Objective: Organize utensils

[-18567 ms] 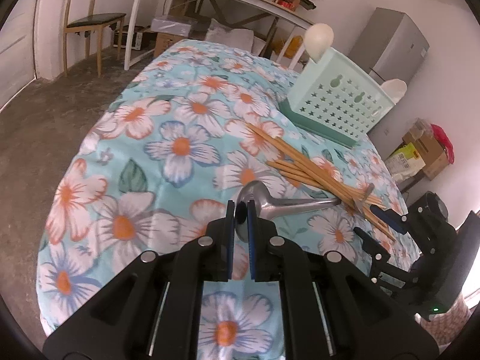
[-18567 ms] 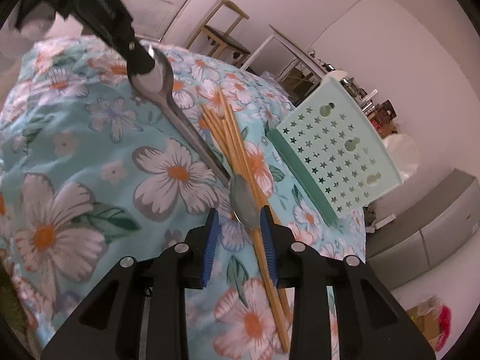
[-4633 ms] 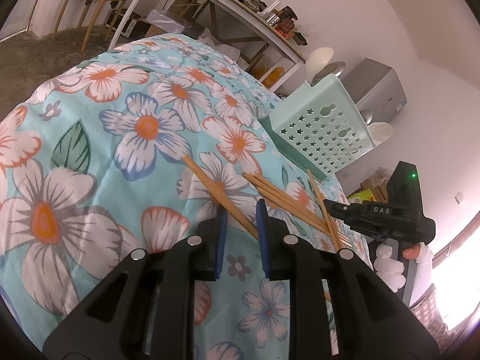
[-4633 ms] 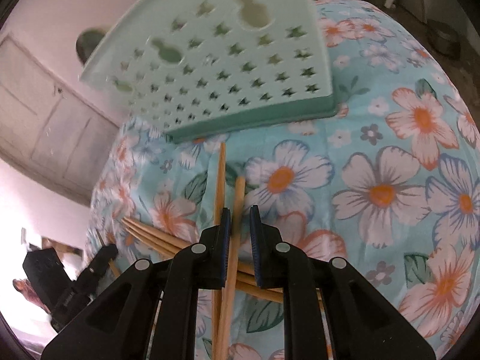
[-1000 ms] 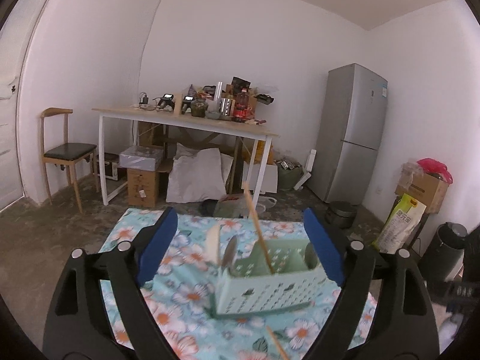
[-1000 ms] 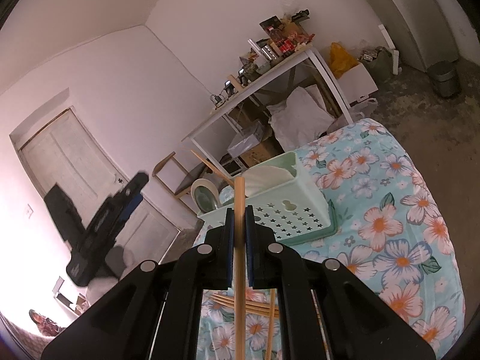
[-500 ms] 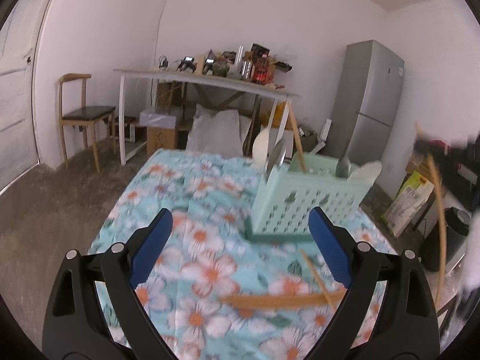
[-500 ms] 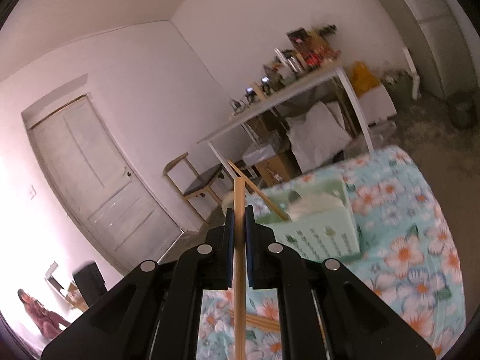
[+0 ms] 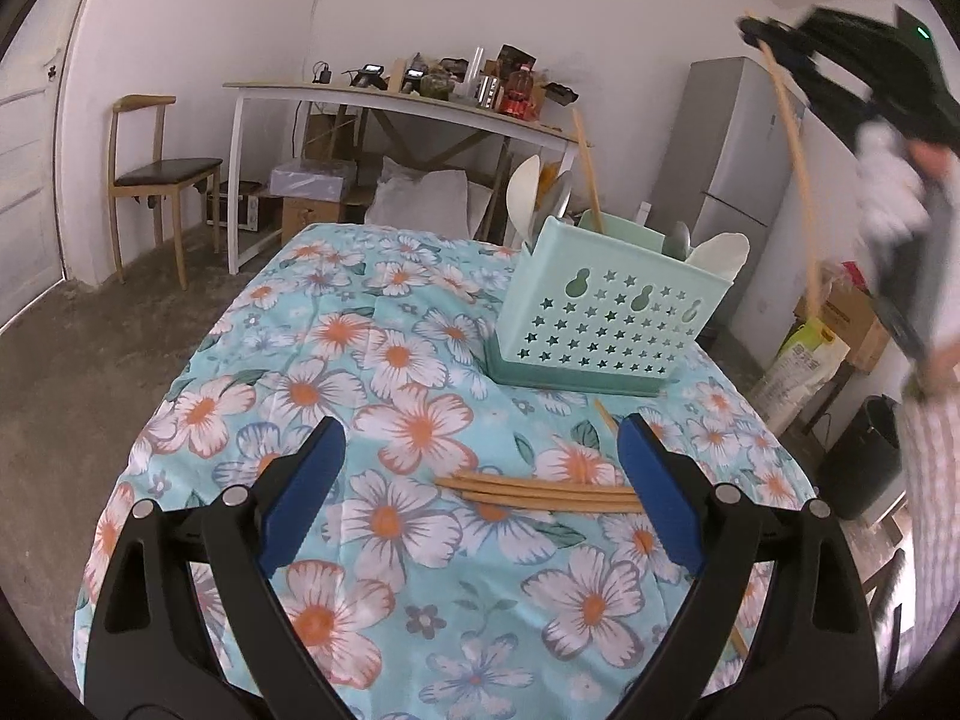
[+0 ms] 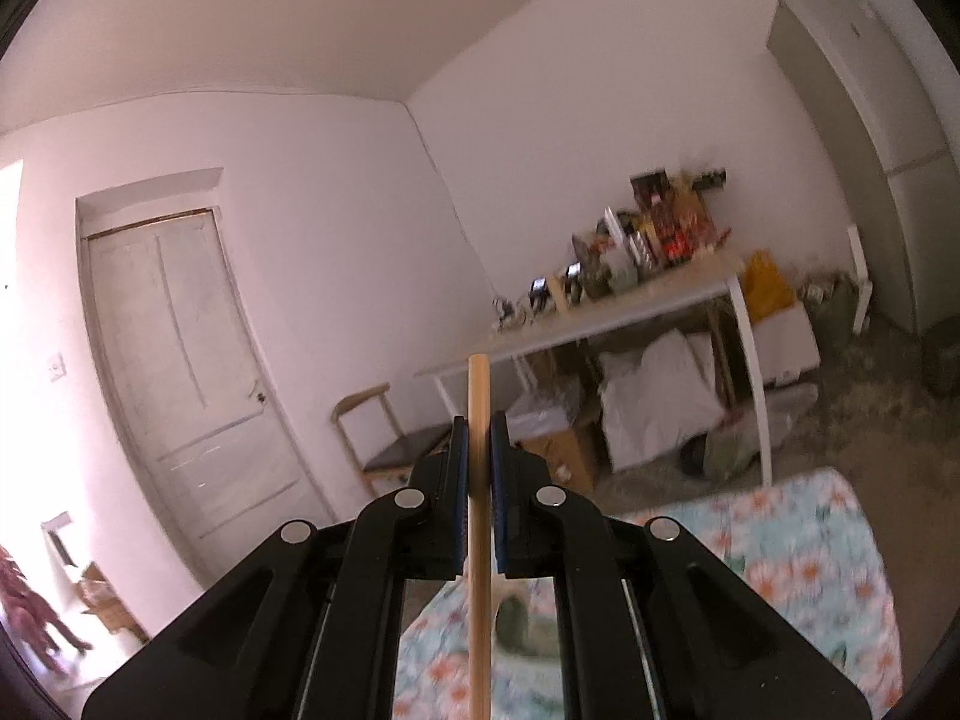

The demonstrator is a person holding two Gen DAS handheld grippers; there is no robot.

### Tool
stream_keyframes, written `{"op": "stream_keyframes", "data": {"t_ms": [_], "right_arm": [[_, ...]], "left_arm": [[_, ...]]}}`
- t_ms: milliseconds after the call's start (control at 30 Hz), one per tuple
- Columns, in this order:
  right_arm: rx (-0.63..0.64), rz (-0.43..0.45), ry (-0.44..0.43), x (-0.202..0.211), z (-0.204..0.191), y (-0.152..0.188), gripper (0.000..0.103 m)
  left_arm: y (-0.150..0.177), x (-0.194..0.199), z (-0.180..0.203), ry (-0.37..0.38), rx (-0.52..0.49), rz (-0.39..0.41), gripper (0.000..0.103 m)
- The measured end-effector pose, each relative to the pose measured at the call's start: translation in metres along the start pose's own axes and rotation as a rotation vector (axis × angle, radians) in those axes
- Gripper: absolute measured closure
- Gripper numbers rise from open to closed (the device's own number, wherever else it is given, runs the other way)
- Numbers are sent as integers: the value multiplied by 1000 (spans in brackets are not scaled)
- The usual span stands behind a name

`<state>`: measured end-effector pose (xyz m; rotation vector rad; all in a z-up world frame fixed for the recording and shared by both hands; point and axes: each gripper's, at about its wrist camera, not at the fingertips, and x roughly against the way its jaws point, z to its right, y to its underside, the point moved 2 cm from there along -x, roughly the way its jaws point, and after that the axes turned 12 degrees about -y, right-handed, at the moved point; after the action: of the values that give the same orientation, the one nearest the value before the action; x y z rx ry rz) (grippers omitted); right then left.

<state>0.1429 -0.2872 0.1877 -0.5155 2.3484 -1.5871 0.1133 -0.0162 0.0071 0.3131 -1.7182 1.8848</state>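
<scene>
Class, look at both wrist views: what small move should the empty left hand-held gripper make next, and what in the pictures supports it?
Probably lower the left hand-held gripper onto the chopsticks on the cloth. Its jaws stand wide open and empty, those sticks lie between them, and the basket already holds utensils. The right hand-held gripper is busy, clamped on a chopstick.

- Your left wrist view looks slightly downward across the flowered surface (image 9: 384, 360) toward the mint basket (image 9: 612, 324), from near.
- Your right wrist view faces level, high, toward the door (image 10: 180, 360).
- Both views share the cluttered white desk (image 9: 384, 99) and the fridge (image 10: 870, 138).
</scene>
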Motion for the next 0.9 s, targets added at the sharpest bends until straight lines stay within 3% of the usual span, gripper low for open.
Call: {"op": "stream_keyframes", "data": {"t_ms": [200, 500, 900], "right_arm": [[107, 25, 109, -43, 4, -19, 96], [171, -16, 283, -99, 31, -17, 96], [128, -33, 382, -112, 64, -3, 95]], "left_arm": [[1, 0, -6, 15, -3, 10, 15], [9, -7, -12, 30, 8, -13, 15], [8, -13, -18, 16, 27, -27, 15]]}}
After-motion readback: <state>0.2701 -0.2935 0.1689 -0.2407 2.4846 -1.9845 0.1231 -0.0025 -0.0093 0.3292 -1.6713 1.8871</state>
